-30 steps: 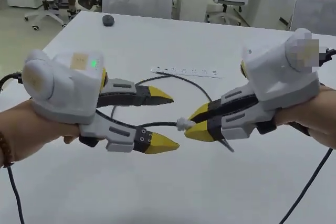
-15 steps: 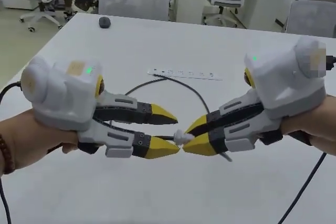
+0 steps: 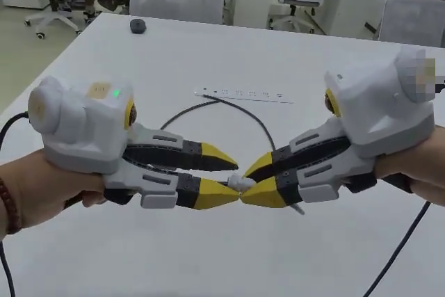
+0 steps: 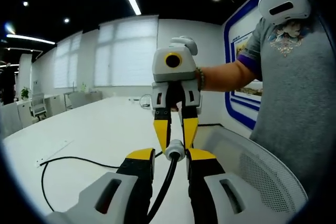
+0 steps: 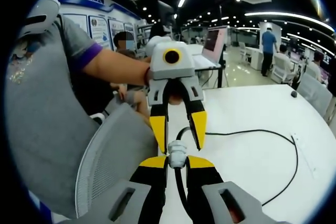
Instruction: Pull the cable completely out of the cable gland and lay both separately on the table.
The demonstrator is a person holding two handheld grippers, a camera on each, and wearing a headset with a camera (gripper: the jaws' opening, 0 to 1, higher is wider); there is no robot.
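The gland (image 3: pixel 240 184) is a small white plastic-looking piece, rounded and knobby, held in the air above the worktop (image 3: pixel 208 53) where the two pairs of tongs meet tip to tip. Its long axis runs level from one pair to the other, left to right in the head view.

The right tongs (image 3: pixel 246 186) are clamped on the gland, their yellow wedge tips pressed against its sides. The left tongs (image 3: pixel 233 181) stand apart. Their yellow tips straddle the gland end and the cable (image 4: pixel 166 184) without pinching either.

The cable is black, round and smooth-sheathed, and still passes through the gland. On the left side it runs back between the left jaws, then curves in a wide loop over the worktop. On the right side a short length runs back between the right jaws, and its end pokes out beneath them.

The worktop is white, flat and matte. A slim white power strip (image 3: pixel 240 94) lies on it near the top of the loop.
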